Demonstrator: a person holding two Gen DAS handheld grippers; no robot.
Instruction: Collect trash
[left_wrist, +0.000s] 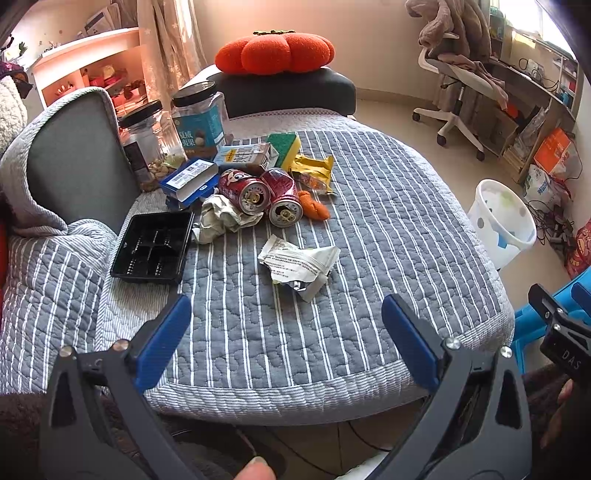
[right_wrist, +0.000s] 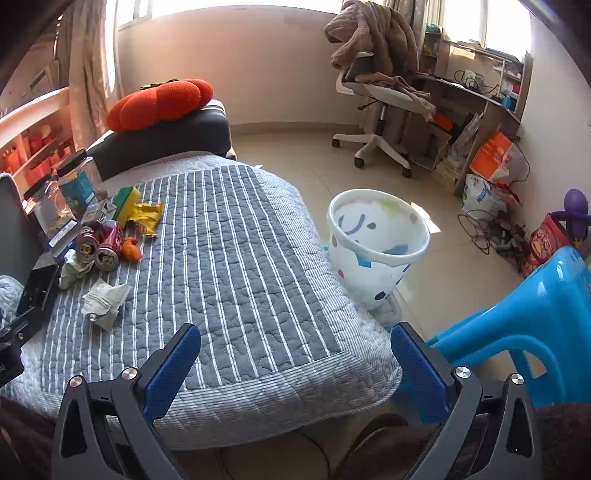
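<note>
Trash lies on a grey striped quilted seat (left_wrist: 369, 229). A crumpled white wrapper (left_wrist: 299, 264) (right_wrist: 105, 301) lies nearest. Behind it are two red cans (left_wrist: 264, 194) (right_wrist: 99, 245), a crumpled paper ball (left_wrist: 221, 218), a yellow wrapper (left_wrist: 314, 170) (right_wrist: 146, 216) and a black plastic tray (left_wrist: 153, 247). A white spotted bin (right_wrist: 376, 251) (left_wrist: 502, 221) stands on the floor to the right. My left gripper (left_wrist: 286, 325) is open and empty, short of the white wrapper. My right gripper (right_wrist: 295, 358) is open and empty above the seat's front edge.
Two jars (left_wrist: 199, 122), a blue box (left_wrist: 190, 179), a carton (left_wrist: 245, 155) and a sponge (left_wrist: 284, 144) sit behind the trash. An orange cushion (left_wrist: 275, 51) lies on a dark stool. A blue plastic chair (right_wrist: 517, 325) is at right, an office chair (right_wrist: 380, 96) beyond.
</note>
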